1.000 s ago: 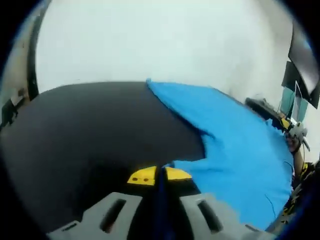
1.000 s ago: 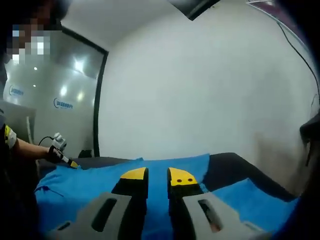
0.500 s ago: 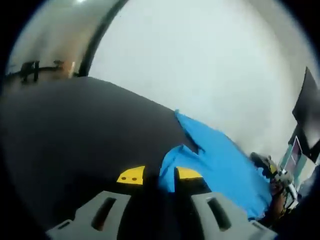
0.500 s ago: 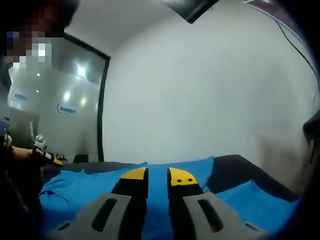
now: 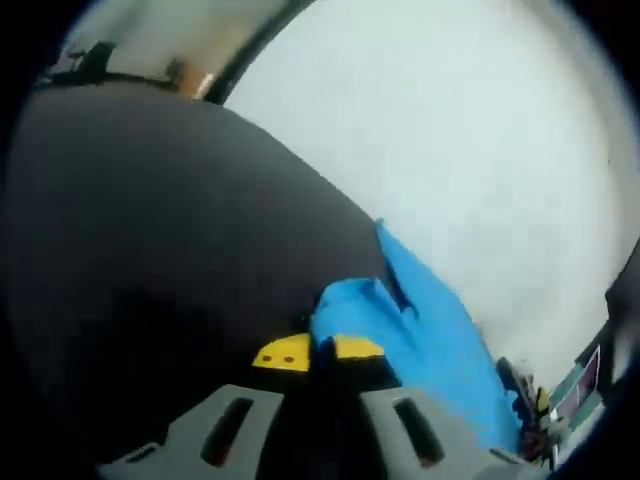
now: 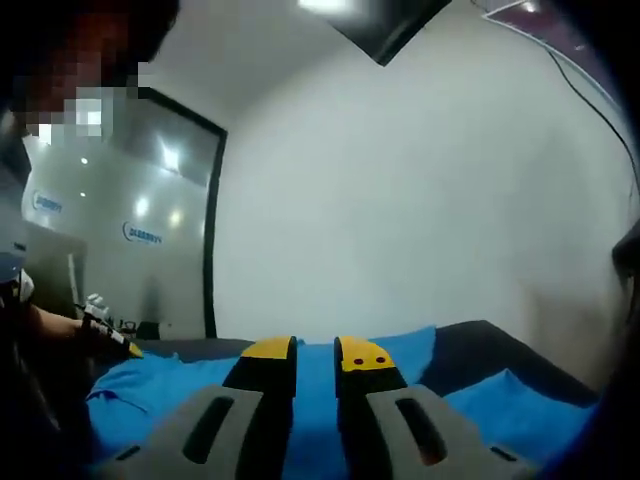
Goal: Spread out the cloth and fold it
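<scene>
Cloth point(image 5: 420, 325): blue fabric lying on a dark tabletop point(image 5: 150, 230), partly spread, with one corner lifted. In the left gripper view, the left gripper point(image 5: 318, 350) is clenched on that corner; the yellow jaw tips meet with blue fabric bunched between and just above them. From this grip the cloth runs away to the right along the tabletop toward the other gripper point(image 5: 525, 395), seen far off near the frame edge.

In the right gripper view, the right gripper point(image 6: 315, 352) has its jaws close together over the cloth point(image 6: 180, 385), a narrow strip of blue showing between them; whether fabric is actually pinched cannot be told. The left gripper point(image 6: 105, 335) appears at the far left, at the cloth's opposite end.

The cloth's long axis therefore lies between the two grippers. Judged step: tensioning the cloth to flatten it. Folding appears not yet begun.
</scene>
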A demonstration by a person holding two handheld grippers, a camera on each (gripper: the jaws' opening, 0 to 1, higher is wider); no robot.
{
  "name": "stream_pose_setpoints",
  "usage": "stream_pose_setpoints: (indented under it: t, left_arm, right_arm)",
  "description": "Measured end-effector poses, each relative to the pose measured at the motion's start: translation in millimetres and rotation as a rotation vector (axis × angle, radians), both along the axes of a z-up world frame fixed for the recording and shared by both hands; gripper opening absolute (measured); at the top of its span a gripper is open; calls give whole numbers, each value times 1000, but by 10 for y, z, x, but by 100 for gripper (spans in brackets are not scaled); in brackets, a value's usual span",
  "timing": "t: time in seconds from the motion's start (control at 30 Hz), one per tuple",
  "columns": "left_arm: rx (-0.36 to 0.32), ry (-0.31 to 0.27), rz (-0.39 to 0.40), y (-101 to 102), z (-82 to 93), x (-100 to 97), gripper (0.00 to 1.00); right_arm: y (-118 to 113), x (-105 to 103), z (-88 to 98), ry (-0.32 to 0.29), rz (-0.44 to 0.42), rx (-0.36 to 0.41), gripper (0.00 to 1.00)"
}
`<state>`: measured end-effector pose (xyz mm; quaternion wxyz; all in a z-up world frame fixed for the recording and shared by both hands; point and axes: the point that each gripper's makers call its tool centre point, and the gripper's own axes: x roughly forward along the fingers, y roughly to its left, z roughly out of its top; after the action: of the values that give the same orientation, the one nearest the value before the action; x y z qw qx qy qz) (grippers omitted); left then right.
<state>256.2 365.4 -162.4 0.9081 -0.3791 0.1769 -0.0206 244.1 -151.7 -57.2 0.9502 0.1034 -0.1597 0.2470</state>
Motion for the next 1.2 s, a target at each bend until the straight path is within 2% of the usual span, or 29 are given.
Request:
stream_pose_setpoints:
  t: [0.03,0.07,0.1,0.17,0.23,0.27,0.37,0.4,0.43,0.47,0.5,0.53,0.57,0.6,0.63,0.7,0.73,0.77,0.83,0.87,0.9,0.97,1.07,1.1,1.17,1.2]
  left_arm:
    - [-44,-32,9,-3,56,0,5]
    - [-98,-101,24,2,194,-26,5]
    - [-117,-160,34,9,316,-46,5]
    - [-159,-196,61,-18,488,-102,5]
    - [-87,-243,37,-186,703,-129,5]
    - [-22,-283,21,-313,840,-132,5]
    - [148,-395,-97,-954,1226,-166,5]
    - [225,-450,-150,-1224,1340,-194,5]
    - [322,-492,-216,-1523,1375,-237,5]
    - [421,-497,-299,-1836,1310,-296,5]
    - [521,-477,-382,-2131,1159,-364,5]
    - [633,-429,-474,-2393,916,-436,5]
    - [733,-352,-561,-2582,625,-526,5]
    - [812,-306,-608,-2646,406,-499,5]
    - [849,-258,-653,-2725,198,-554,5]
    - [840,-168,-722,-2786,-104,-643,5]
    - [829,-147,-734,-2779,-179,-648,5]
    - [834,-238,-721,-2794,-41,-613,6]
    - [797,-181,-736,-2756,-47,-667,10]
    - [766,-170,-769,-2788,-20,-706,14]
    - [741,-189,-788,-2821,42,-737,19]
    - [706,-227,-775,-2809,220,-733,21]
    - [742,-281,-698,-2640,485,-554,21]
    - [744,-281,-661,-2565,545,-465,20]
    - [679,-267,-634,-2527,605,-324,20]
    - [625,-234,-631,-2533,580,-266,20]
  right_arm:
    - [5,-7,7,-5,3,-1,13]
    - [9,-13,13,-10,4,-2,13]
    - [13,-18,16,-12,7,-2,13]
    - [16,-21,23,-16,9,-2,13]
    - [15,-20,29,-18,10,1,13]
    - [12,-16,29,-16,11,3,13]
    - [13,-15,28,-13,15,7,13]
    - [15,-17,28,-13,16,6,13]
    - [16,-18,26,-13,16,5,13]
    - [16,-19,24,-13,14,3,13]
    - [15,-20,23,-12,13,3,13]
    - [14,-23,23,-13,13,3,13]
    - [13,-26,24,-14,13,4,13]
    - [12,-28,24,-14,12,5,13]
    - [11,-28,22,-13,12,5,13]
    - [15,-25,15,-10,12,3,13]
    - [16,-24,10,-8,12,1,13]
    - [19,-25,8,-7,14,0,13]
    - [26,-30,7,-8,16,-1,13]
    - [28,-31,7,-9,16,-2,13]
    - [28,-30,7,-10,14,-3,13]
    - [23,-32,11,-12,12,1,13]
    - [20,-37,13,-13,9,4,13]
    - [23,-39,14,-14,10,4,13]
    - [29,-40,10,-14,11,1,13]
    - [30,-40,8,-13,11,0,13]
